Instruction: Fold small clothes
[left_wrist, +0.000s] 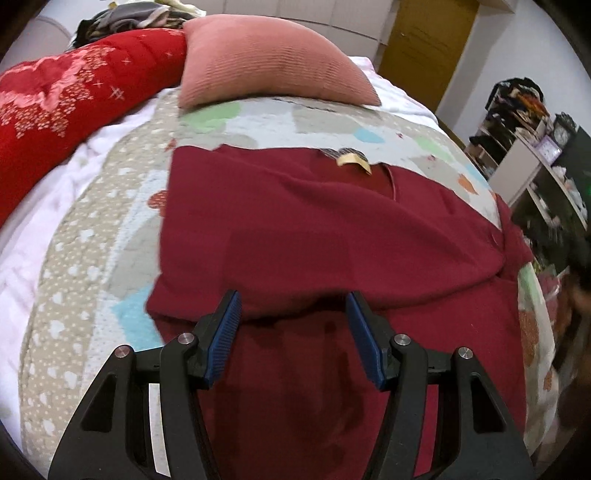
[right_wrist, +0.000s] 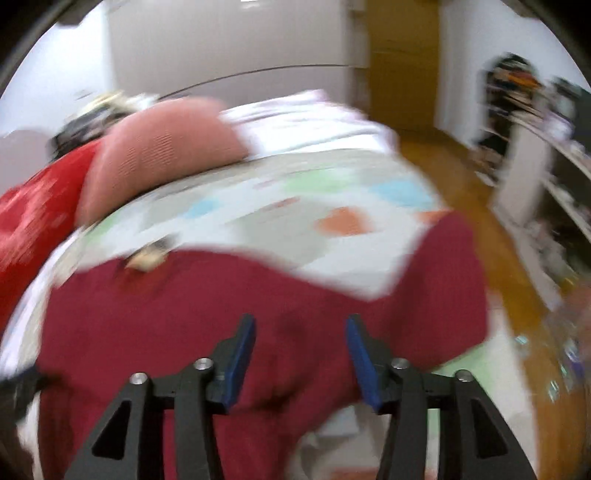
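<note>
A dark red shirt (left_wrist: 314, 221) lies spread on a patterned quilt (left_wrist: 92, 258) on the bed, its collar label (left_wrist: 352, 159) at the far side and one part folded over. My left gripper (left_wrist: 293, 306) is open just above the folded edge, holding nothing. In the blurred right wrist view the same shirt (right_wrist: 221, 314) lies below my right gripper (right_wrist: 301, 328), which is open and empty, with a sleeve (right_wrist: 454, 277) reaching right toward the bed's edge.
A pink cushion (left_wrist: 269, 62) and a red blanket (left_wrist: 74, 99) lie at the bed's far side. Cluttered shelves (left_wrist: 535, 147) stand to the right. A wooden floor (right_wrist: 461, 177) and a yellow door (left_wrist: 424, 40) lie beyond the bed.
</note>
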